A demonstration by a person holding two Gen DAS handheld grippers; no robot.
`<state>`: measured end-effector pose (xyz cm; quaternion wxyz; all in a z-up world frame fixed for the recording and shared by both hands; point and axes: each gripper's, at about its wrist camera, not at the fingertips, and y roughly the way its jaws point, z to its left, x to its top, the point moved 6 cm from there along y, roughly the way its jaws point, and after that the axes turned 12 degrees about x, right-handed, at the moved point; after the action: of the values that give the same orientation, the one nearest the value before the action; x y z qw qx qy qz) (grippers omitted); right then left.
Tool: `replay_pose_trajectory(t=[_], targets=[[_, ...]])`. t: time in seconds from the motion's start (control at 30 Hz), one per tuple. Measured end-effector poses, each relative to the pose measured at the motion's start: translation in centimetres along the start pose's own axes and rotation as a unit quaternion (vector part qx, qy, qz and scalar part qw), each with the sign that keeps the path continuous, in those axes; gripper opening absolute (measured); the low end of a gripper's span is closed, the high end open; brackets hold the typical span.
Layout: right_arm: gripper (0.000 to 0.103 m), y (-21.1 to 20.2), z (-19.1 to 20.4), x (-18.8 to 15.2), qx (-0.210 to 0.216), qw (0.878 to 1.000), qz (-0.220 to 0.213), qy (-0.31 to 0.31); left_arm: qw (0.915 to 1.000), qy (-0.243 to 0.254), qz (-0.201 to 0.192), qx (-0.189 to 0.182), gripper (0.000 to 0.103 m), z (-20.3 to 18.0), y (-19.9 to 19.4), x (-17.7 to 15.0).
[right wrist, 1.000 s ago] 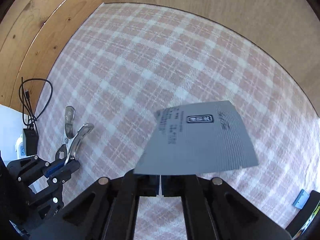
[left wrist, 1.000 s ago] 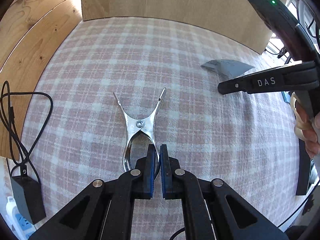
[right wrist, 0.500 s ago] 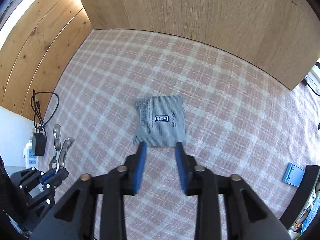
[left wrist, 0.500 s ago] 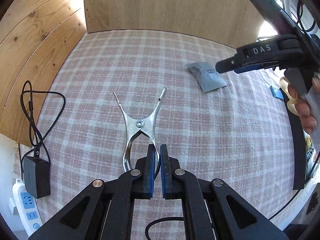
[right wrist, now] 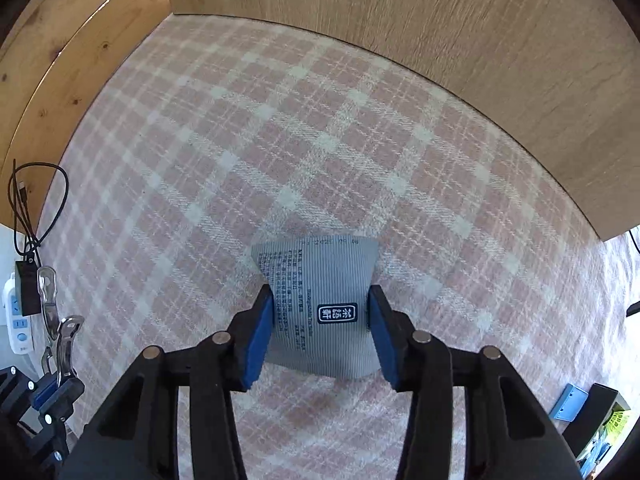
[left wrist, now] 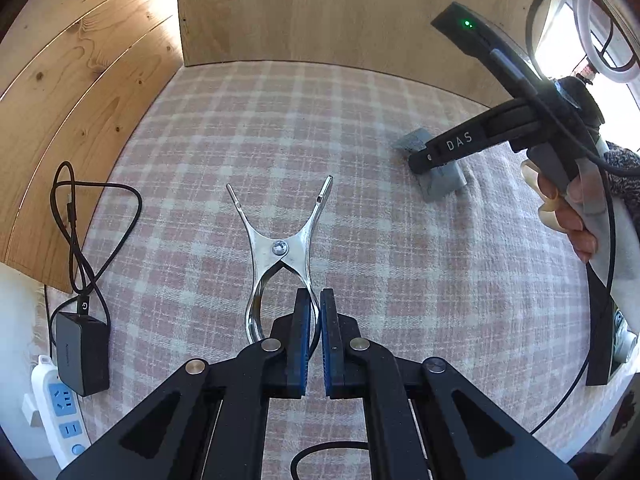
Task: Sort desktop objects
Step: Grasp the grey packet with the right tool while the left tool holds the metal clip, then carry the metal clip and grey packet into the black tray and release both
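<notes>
A steel spring clamp (left wrist: 280, 252) is held by my left gripper (left wrist: 314, 340), which is shut on one of its handles; the clamp's arms splay forward over the pink plaid cloth (left wrist: 360, 240). It also shows in the right wrist view (right wrist: 60, 340). A grey ribbed sachet (right wrist: 320, 308) with printed text lies flat on the cloth between the open jaws of my right gripper (right wrist: 320, 332); the fingers stand at its two sides. In the left wrist view the right gripper (left wrist: 448, 148) hovers over the sachet (left wrist: 440, 176).
Wooden walls (left wrist: 300, 12) close the back and left. A black adapter with cable (left wrist: 80, 344) and a white power strip (left wrist: 60, 404) sit at the left edge. A small blue box (right wrist: 568, 402) lies at the right.
My right gripper let go of the sachet, which dropped flat onto the cloth. The gripper opened wider and came down around it. The left gripper kept its hold on the clamp.
</notes>
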<state>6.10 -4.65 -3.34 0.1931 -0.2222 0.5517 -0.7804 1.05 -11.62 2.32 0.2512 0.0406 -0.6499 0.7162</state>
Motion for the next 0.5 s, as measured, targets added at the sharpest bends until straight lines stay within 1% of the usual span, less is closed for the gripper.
replay_pose_trajectory(t=[0.03,0.1,0.2,0.37,0.5], targets=[[0.037,-0.2,-0.2,-0.4,0.006,1.000,-0.001,0.005,1.0000,-0.007,-0.003,0.002,0.004,-0.2,-0.2,0.2],[0.033,-1.1,-0.5,-1.2,0.018,1.000,-0.015,0.015,1.0000,-0.002,-0.008,0.001,0.004,-1.0,-1.0,0.5],[0.033,-3.2,-2.3,-4.0,0.032,0.999,-0.030,0.031,0.9998,0.011,-0.017,-0.001,0.004,-3.0,-1.7,1.1],[0.033,-7.7,-5.6,-8.6,0.051,0.996,-0.057,0.041,0.9981,0.046,-0.038,-0.016,0.004,-8.5,-3.5,1.9],[0.033,-12.4,-10.0,-12.6,0.055,0.992,-0.090,0.074,0.9947,0.084,-0.048,-0.035,0.004,-14.6,-4.7,2.5]])
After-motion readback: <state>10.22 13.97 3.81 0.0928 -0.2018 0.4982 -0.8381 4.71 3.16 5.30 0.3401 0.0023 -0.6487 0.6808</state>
